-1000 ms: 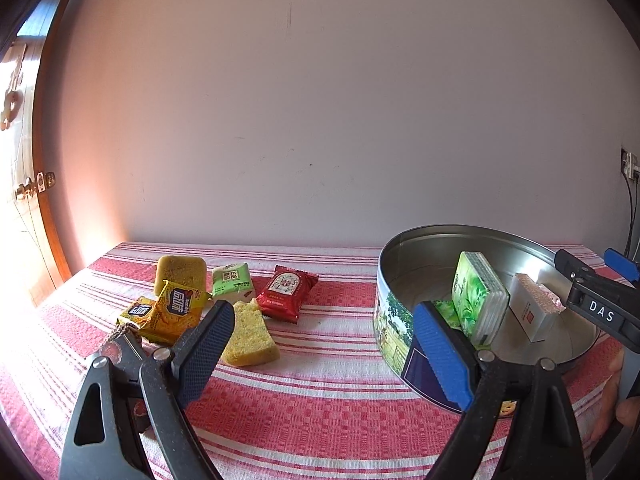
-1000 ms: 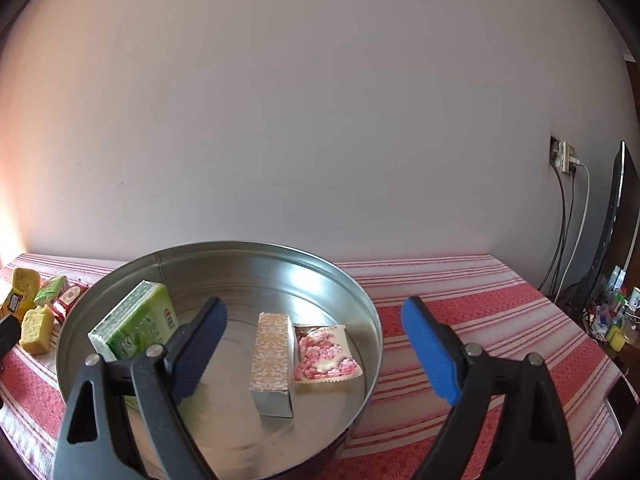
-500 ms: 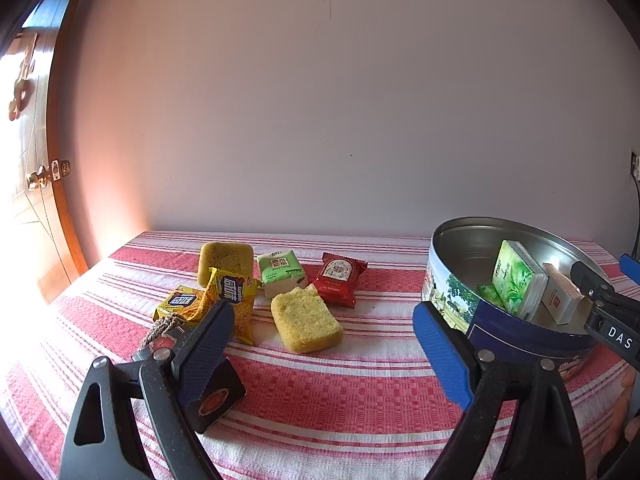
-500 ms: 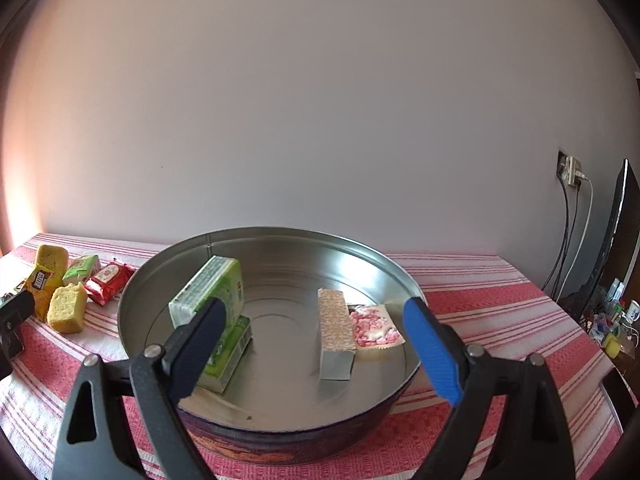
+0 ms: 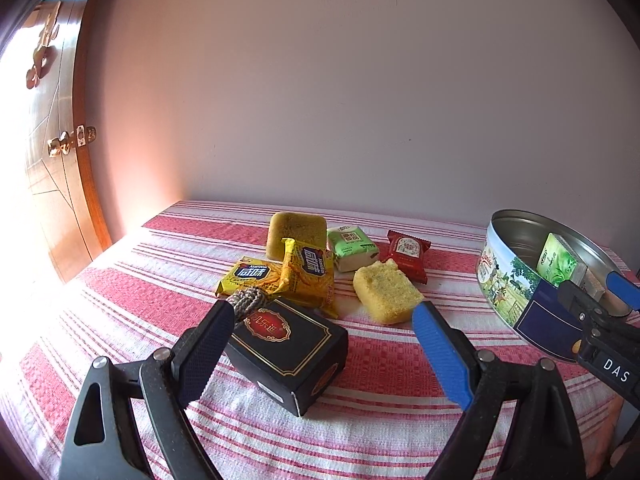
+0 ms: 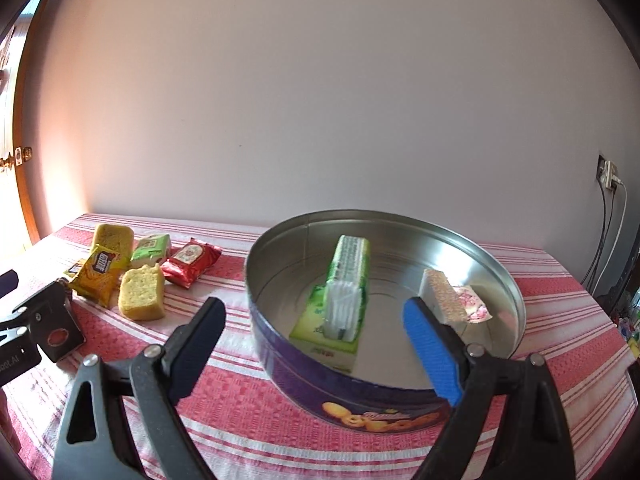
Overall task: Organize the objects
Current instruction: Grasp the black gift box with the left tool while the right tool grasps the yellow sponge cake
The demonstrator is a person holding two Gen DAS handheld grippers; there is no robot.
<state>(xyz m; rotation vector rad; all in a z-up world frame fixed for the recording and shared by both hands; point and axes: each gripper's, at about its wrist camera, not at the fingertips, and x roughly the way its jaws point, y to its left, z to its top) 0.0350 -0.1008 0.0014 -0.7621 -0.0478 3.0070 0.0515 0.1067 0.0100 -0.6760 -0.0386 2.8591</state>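
Left claw [image 5: 320,336] stood wide, gripping nothing, hovering over the striped table [image 5: 392,360]. Between its fingers lay a black box [image 5: 288,348] with gold trim, flat on the cloth, its near corner toward the camera. Just behind the box, a knotted cord [image 5: 248,300], touching the box's far edge. Beyond that, two yellow snack packets [image 5: 280,274], one propped partly over the other. Behind them stood a yellow sponge block [image 5: 297,232], and nearer, to the right, a second sponge piece [image 5: 386,296] lay alone on the cloth. Close by: a green packet [image 5: 352,246] and a red packet [image 5: 408,254], side by side, near the wall end of the table.

Right claw [image 6: 316,344] likewise held wide, empty, poised at the near rim of a round tin [image 6: 360,404]. Inside the tin: a green tissue pack [image 6: 346,280] standing on edge, leaning on a second green pack [image 6: 312,332] lying flat beneath it; on the tin's right side, a patterned box [image 6: 444,292] with a pink-and-white packet [image 6: 474,304] touching it. Tin well apart from the loose snacks at left. At the far right wall, a socket [image 6: 608,174] with cables hanging.
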